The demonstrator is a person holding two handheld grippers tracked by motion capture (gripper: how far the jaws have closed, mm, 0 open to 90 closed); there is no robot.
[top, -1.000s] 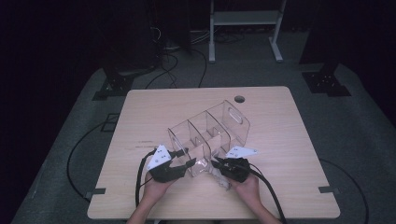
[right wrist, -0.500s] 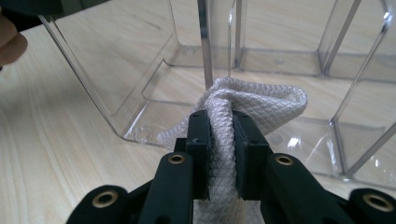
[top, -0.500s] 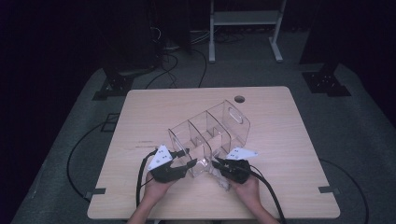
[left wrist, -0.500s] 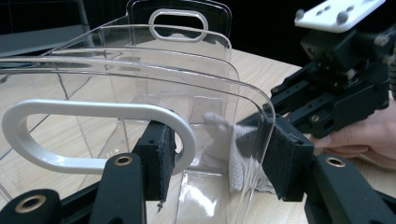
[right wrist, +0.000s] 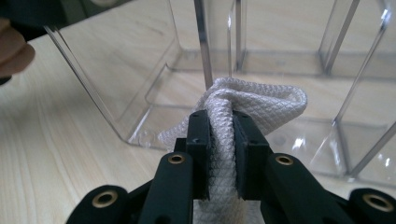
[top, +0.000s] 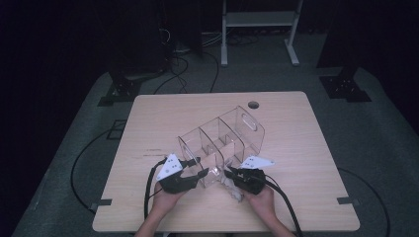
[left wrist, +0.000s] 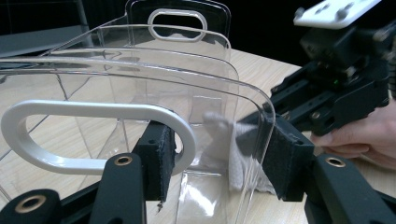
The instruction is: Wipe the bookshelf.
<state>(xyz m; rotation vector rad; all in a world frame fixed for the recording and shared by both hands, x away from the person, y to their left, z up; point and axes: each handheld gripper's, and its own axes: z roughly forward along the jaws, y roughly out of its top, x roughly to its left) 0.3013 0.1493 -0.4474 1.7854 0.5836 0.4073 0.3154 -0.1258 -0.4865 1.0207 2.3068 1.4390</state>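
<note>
A clear plastic organizer [top: 222,143] with several compartments and a handle slot at each end lies at an angle on the wooden table [top: 306,148]. My left gripper [top: 198,167] is open around its near end wall [left wrist: 140,70]: one pad [left wrist: 156,154] shows through the handle slot and the other pad [left wrist: 285,163] sits at the wall's rounded outer edge. My right gripper [right wrist: 222,135] is shut on a white woven cloth [right wrist: 261,100], bunched against the organizer's near corner [right wrist: 154,135]. In the high view the right gripper [top: 230,174] is just right of the left one, with the cloth [top: 234,190] below it.
A round cable hole [top: 253,104] sits near the table's far edge. Behind the table stand a white metal frame [top: 257,19] and dark equipment, with cables on the grey floor [top: 84,163]. Bare tabletop lies left and right of the organizer.
</note>
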